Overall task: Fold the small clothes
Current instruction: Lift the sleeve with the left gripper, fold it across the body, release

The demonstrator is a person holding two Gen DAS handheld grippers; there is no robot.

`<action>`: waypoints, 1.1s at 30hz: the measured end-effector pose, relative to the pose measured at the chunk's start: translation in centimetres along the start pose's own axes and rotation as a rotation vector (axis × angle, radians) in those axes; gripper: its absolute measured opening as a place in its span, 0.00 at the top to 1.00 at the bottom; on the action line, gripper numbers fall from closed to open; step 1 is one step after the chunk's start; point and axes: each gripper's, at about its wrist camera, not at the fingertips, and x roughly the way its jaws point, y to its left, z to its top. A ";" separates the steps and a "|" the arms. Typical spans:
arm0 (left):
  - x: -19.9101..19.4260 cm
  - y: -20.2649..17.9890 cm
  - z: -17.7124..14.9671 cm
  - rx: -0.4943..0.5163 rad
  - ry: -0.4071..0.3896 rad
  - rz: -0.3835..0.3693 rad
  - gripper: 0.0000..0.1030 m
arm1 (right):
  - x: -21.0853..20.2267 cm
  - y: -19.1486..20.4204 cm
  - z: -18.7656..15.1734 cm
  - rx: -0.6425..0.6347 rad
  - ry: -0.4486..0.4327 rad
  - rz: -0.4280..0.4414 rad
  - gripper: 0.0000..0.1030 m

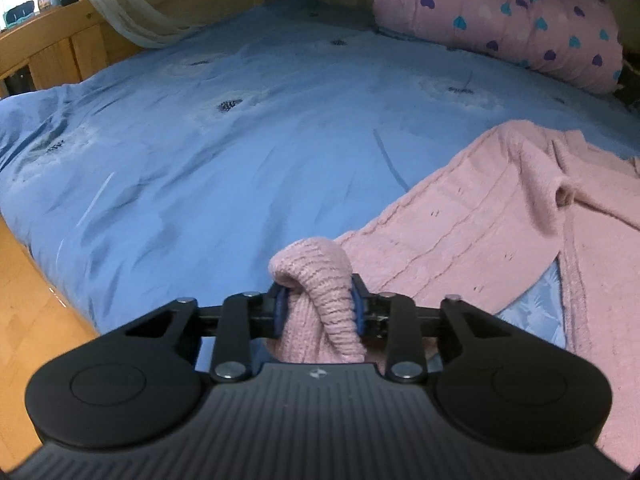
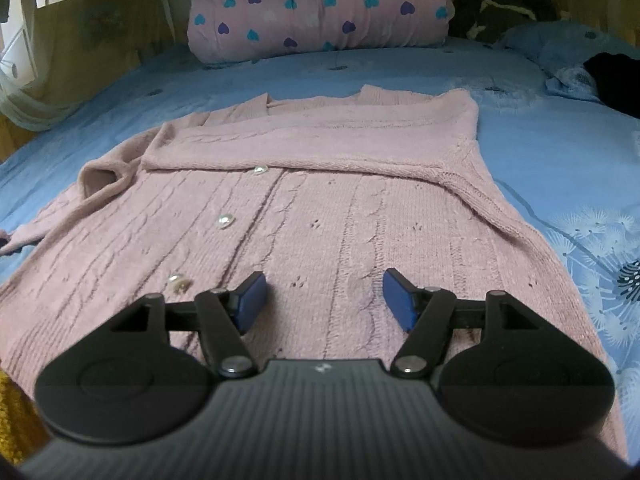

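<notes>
A pink knitted cardigan lies flat on the blue bedsheet, front up, with pearly buttons down its middle. One sleeve is folded across the chest. The other sleeve's cuff lies at the left. My left gripper is shut on a bunched ribbed corner of the cardigan at the garment's near left edge; the fabric bulges up between the blue pads. My right gripper stands open just above the lower front, with nothing between its fingers.
A rolled pink quilt with heart print lies at the head of the bed. Dark clothes sit at the far right. White netting hangs by the wooden bed frame. The wooden floor shows past the bed's left edge.
</notes>
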 end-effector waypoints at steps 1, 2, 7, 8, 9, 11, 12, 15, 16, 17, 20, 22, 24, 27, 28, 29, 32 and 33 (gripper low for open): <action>-0.2 0.1 0.2 -0.008 -0.009 -0.010 0.69 | 0.0 0.0 0.0 0.001 -0.002 0.002 0.36; -0.5 0.3 0.4 -0.023 -0.020 -0.025 0.69 | 0.0 0.0 -0.1 0.000 -0.004 0.004 0.36; -2.3 0.6 3.0 -0.058 -0.097 -0.051 0.70 | -0.2 0.0 -0.3 -0.007 -0.013 0.008 0.36; -2.7 0.5 3.8 -0.050 -0.117 -0.047 0.70 | -0.2 0.0 -0.3 -0.006 -0.014 0.008 0.36; -3.1 0.5 4.6 -0.044 -0.134 -0.040 0.70 | -0.2 -0.1 -0.3 -0.007 -0.015 0.009 0.36; -3.8 0.5 6.7 -0.031 -0.168 -0.014 0.70 | -0.1 -0.1 -0.3 -0.008 -0.015 0.010 0.36; -4.1 0.5 7.6 -0.023 -0.186 0.000 0.70 | -0.1 -0.1 -0.3 -0.008 -0.015 0.011 0.36; -5.0 0.5 10.7 0.036 -0.247 0.043 0.70 | -0.2 -0.1 -0.3 -0.009 -0.016 0.015 0.36; -5.2 0.4 11.6 0.054 -0.262 0.058 0.70 | -0.2 -0.2 -0.3 -0.009 -0.017 0.016 0.36; -5.3 0.4 12.6 0.067 -0.274 0.070 0.70 | -0.2 -0.1 -0.3 -0.009 -0.017 0.016 0.36; -5.6 0.2 15.1 0.095 -0.302 0.098 0.70 | -0.2 -0.2 -0.3 -0.008 -0.019 0.017 0.36; -5.9 -0.1 16.4 0.107 -0.321 0.105 0.70 | -0.2 -0.2 -0.4 -0.009 -0.018 0.017 0.36; -6.4 -0.9 17.4 0.117 -0.333 0.091 0.70 | -0.2 -0.3 -0.3 -0.008 -0.018 0.019 0.36; -7.5 -2.9 18.3 0.124 -0.352 0.030 0.70 | -0.2 -0.4 -0.1 0.005 -0.012 0.025 0.36; -7.8 -3.7 18.6 0.122 -0.358 0.003 0.70 | -0.2 -0.5 0.1 0.010 -0.007 0.028 0.36; -8.1 -4.5 18.7 0.118 -0.362 -0.025 0.70 | -0.3 -0.7 0.3 0.016 -0.002 0.033 0.36; -8.8 -7.4 19.1 0.088 -0.358 -0.106 0.70 | -0.4 -1.3 0.9 0.056 0.009 0.057 0.36; -9.0 -8.4 19.2 0.083 -0.355 -0.132 0.70 | -0.4 -1.5 1.0 0.069 0.011 0.065 0.36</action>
